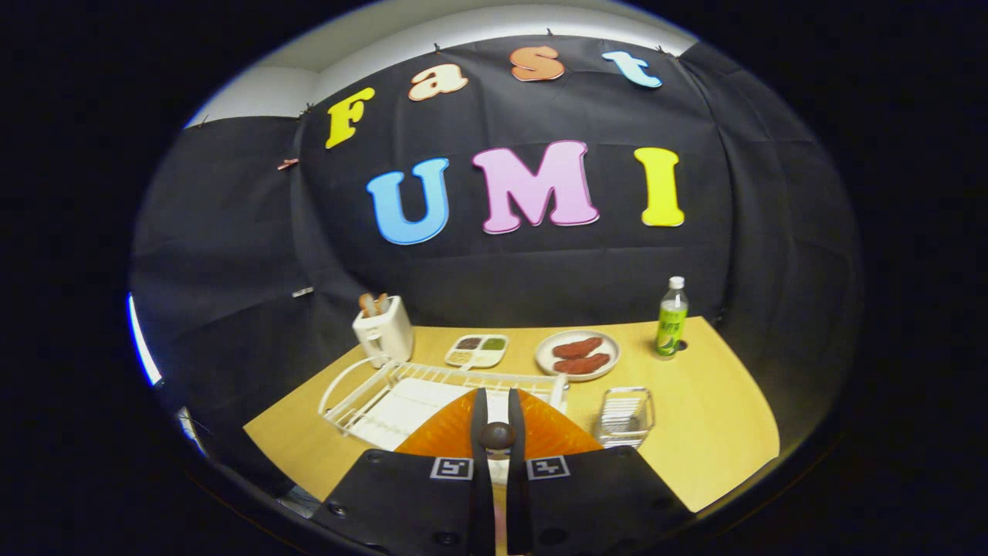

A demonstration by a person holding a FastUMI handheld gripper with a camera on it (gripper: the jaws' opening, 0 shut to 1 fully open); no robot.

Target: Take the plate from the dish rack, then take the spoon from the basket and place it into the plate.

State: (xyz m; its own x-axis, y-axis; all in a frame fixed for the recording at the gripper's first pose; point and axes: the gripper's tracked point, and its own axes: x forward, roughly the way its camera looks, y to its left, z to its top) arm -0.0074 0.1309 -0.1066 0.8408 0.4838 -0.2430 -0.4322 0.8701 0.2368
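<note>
The translucent orange plate [540, 432] is pinched edge-on between the nearly closed gripper [497, 417] fingers, lifted above the white wire dish rack [363, 390]; the spoon is judged still to be fetched from the small wire basket [625, 417] at two o'clock.

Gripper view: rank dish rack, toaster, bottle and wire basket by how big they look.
1. Dish rack, clearly largest.
2. Toaster and wire basket look alike; the basket sits nearer.
3. Bottle, slimmest.
Gripper fingers pinch the orange plate.

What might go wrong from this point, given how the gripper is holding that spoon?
The gripper is shut on the spoon by its thin handle, so it may swivel or slip.

The orange plate lies close beneath the fingers, beside the dish rack and basket; a careless lowering could knock any of them.
</note>
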